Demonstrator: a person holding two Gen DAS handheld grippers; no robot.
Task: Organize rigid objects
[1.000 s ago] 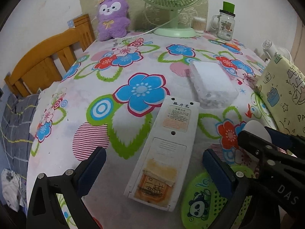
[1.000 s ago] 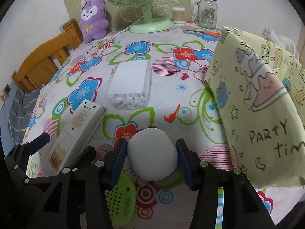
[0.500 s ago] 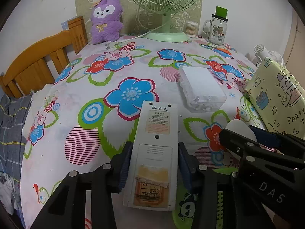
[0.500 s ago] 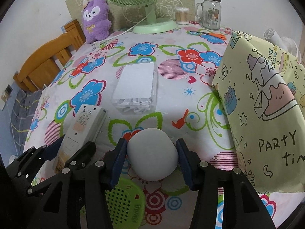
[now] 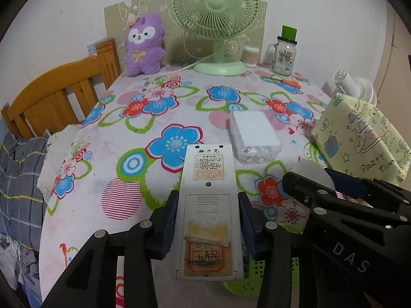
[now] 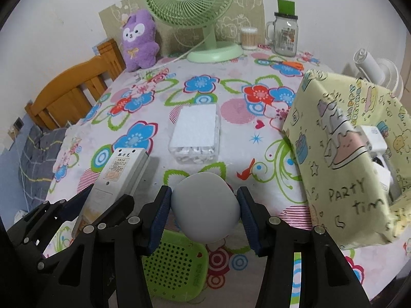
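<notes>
Two tongs working over a flower-print tabletop (image 5: pixel 84 197): left tongs (image 5: pixel 207 227) clamping the back-up white remote (image 5: pixel 207 210) by its long sides, having just closed on it; right tongs (image 6: pixel 204 211) gripping a grey egg-shaped object (image 6: pixel 205 206). Sitting mid-cloth, a clear lidded box (image 6: pixel 196 134); at right, a yellow "party time" box (image 6: pixel 344 154). Standing by the white wall: green fan (image 5: pixel 217 25), purple plush (image 5: pixel 145 45), glass jar (image 5: pixel 283 54). Showing at left, a wooden chair (image 5: pixel 55 97).
</notes>
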